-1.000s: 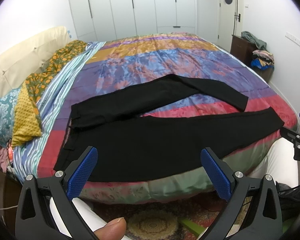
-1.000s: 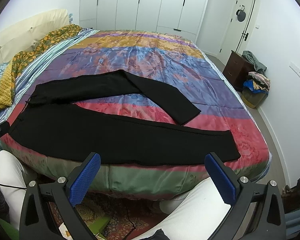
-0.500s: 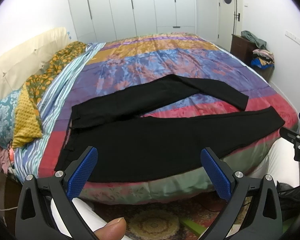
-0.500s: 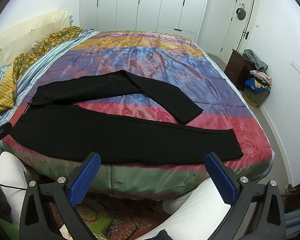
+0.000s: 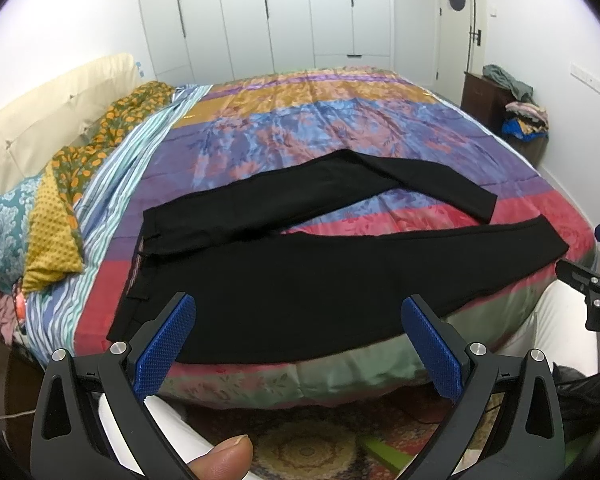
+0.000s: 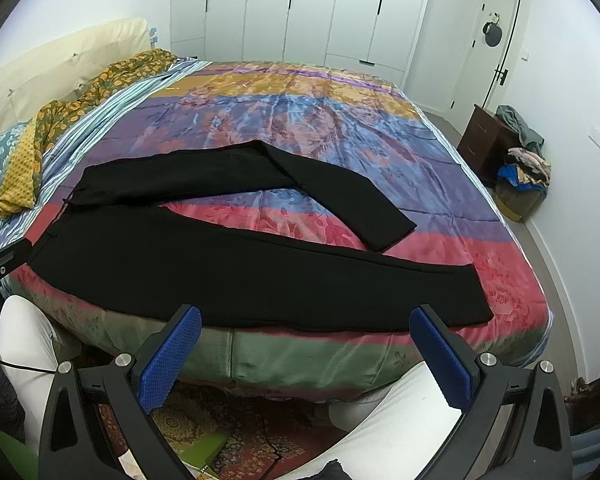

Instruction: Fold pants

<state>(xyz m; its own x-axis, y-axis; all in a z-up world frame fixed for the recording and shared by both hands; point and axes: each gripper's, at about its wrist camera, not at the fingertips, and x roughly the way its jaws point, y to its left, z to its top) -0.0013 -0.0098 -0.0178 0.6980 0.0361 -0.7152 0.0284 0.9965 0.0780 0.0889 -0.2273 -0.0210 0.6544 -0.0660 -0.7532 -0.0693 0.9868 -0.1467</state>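
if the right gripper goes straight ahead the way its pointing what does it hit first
Probably the near leg of the black pants along the bed's front edge; the open right gripper hangs just short of it, though depth is unclear.

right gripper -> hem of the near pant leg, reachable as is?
Probably yes. The right gripper is open and holds nothing, and the near leg's hem lies flat by the bed edge with nothing on or before it.
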